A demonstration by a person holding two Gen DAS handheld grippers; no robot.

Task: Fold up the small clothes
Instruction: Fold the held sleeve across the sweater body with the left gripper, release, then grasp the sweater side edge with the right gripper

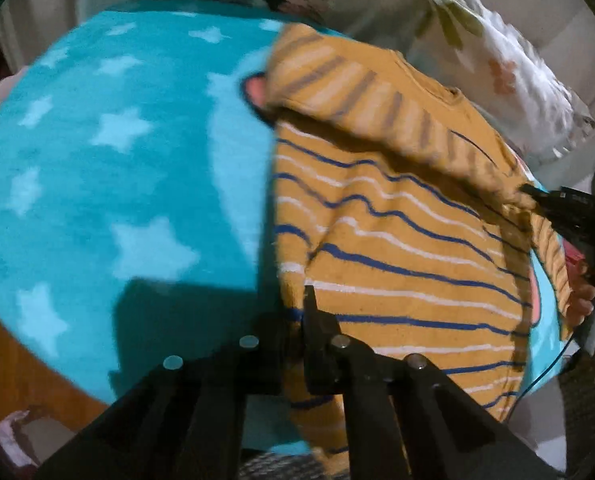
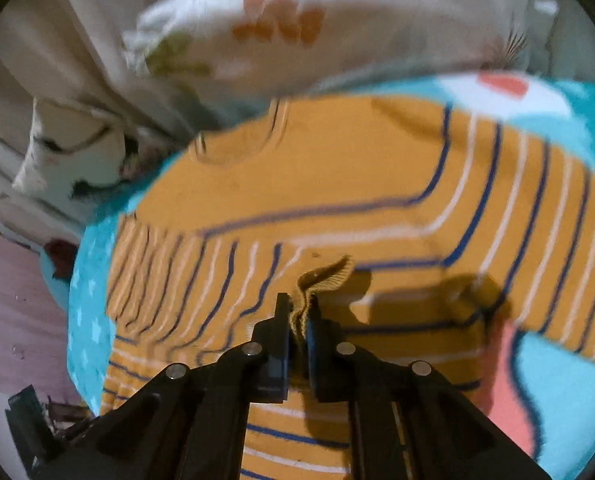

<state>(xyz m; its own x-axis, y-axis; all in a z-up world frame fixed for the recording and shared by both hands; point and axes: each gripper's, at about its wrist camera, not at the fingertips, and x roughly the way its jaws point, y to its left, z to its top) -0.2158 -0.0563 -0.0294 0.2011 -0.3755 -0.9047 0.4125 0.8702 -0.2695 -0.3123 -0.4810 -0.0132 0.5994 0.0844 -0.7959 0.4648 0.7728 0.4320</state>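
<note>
Mustard striped sweater (image 2: pixel 337 184) lies half-folded on the teal blanket (image 1: pixel 97 160): left tool (image 1: pixel 297 320) pinches its hem, right tool (image 2: pixel 297 312) its cuff at six o'clock, body folds remaining.

No legible text, label, brand or number anywhere — both views blurred — nothing readable.

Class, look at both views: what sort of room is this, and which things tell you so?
Probably a bedroom: a star-patterned blanket spread like bedding, a floral pillow beside it, and a striped jumper laid out for folding.
</note>
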